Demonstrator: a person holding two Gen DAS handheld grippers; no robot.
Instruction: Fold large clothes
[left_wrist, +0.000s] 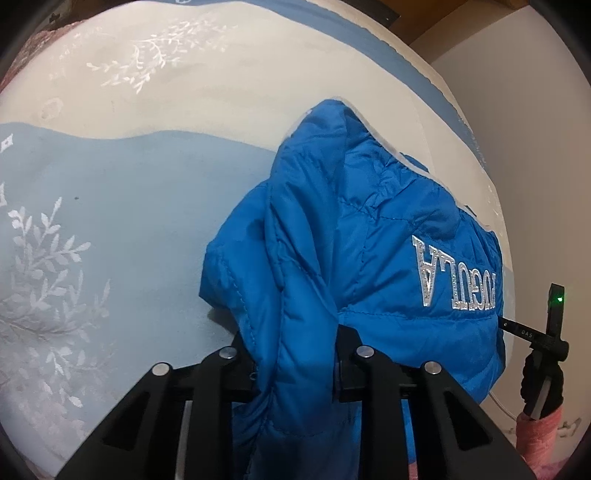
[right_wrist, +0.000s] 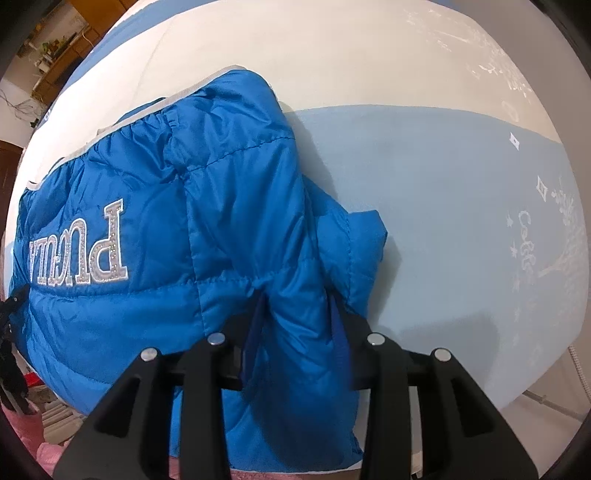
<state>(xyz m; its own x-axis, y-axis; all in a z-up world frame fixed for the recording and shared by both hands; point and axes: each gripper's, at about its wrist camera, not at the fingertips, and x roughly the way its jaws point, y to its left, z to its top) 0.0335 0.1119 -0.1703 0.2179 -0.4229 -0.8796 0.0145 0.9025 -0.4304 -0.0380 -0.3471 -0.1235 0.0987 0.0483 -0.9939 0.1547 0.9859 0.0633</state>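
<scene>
Spread beneath everything, a blue-and-cream bedsheet (left_wrist: 110, 221) is carrying the blue puffer jacket (left_wrist: 369, 240), lying just ahead of both claws. Left gripper (left_wrist: 295, 354) is pinching a bunched fold of it; right gripper (right_wrist: 299, 332) is likewise clamping padded fabric. Slippery quilted nylon may be sliding free, collapsing the fold unevenly.

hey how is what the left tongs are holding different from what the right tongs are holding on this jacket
The left tongs clamp a narrow fold of the jacket, with the silver lettering to their right; the right tongs clamp a bulkier bunch with the lettering to their left. Beside the left grip a loose flap lies on the bed; beside the right grip a corner sticks out. Both are shut on blue quilted fabric near the bed's edge.
</scene>
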